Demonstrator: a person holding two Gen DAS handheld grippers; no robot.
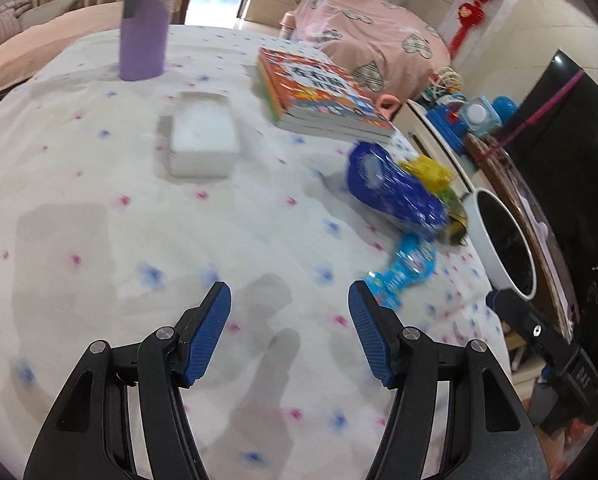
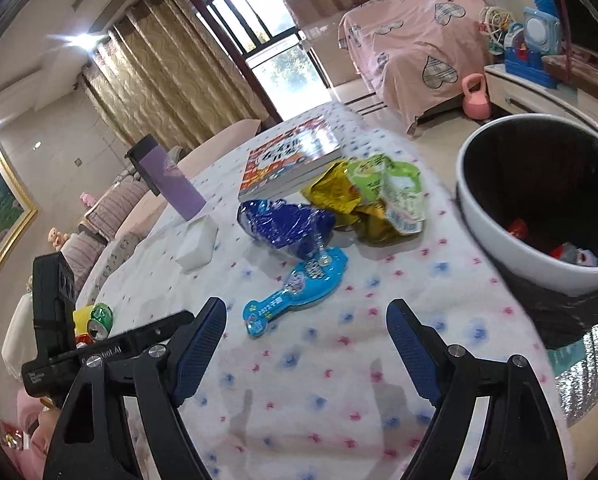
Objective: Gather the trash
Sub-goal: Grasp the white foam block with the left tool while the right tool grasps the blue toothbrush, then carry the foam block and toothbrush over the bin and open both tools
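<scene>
Wrappers (image 2: 323, 216) heaped on spotted cloth (image 2: 339, 360) beside bin (image 2: 495, 220), both grippers' jaws apart, empty

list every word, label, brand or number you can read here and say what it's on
"DAS": white letters on the black body of the right gripper, seen at the edge of the left wrist view.
A lettered label on the body of the left gripper: too blurred to read.
Book cover title: large characters, too blurred to read.
Light blue wrapper: printed, blurred, unreadable.
Dark blue wrapper, green wrapper, yellow wrapper: print unreadable.
</scene>
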